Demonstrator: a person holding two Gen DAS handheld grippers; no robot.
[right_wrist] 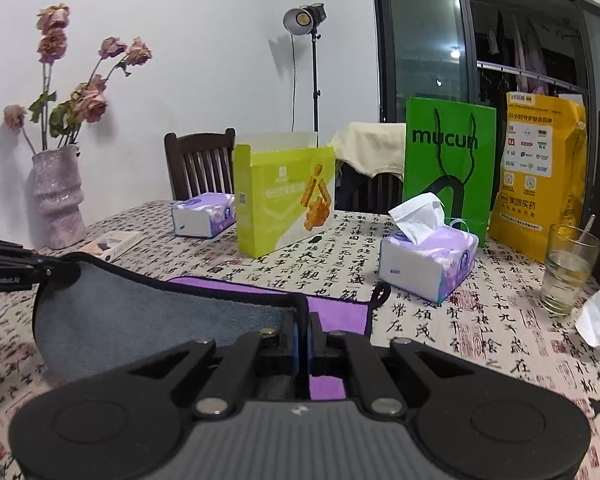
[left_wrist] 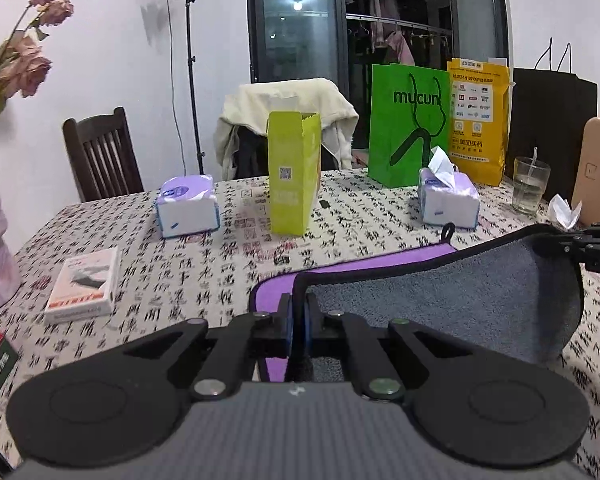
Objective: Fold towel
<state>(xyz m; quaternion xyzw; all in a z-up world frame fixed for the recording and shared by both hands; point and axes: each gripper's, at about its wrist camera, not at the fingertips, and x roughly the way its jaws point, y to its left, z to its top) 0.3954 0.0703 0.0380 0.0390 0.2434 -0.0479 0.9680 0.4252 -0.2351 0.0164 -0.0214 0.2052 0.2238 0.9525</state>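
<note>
The towel (left_wrist: 440, 300) is purple on one side and grey on the other, with a black hem. It lies on the patterned tablecloth with its near edge lifted. My left gripper (left_wrist: 299, 320) is shut on the near left corner. My right gripper (right_wrist: 303, 332) is shut on the near right corner; it also shows at the right edge of the left wrist view (left_wrist: 580, 240). The grey side (right_wrist: 140, 320) hangs between the two grippers, above the flat purple layer (right_wrist: 332, 312). The left gripper shows at the left edge of the right wrist view (right_wrist: 56, 272).
On the table stand two tissue packs (left_wrist: 188, 208) (right_wrist: 428, 264), a yellow-green carton (left_wrist: 294, 172), a green bag (right_wrist: 448, 168), a yellow bag (right_wrist: 540, 176), a glass of water (right_wrist: 568, 268), a vase (right_wrist: 58, 196) and a small white box (left_wrist: 84, 284). Chairs stand behind.
</note>
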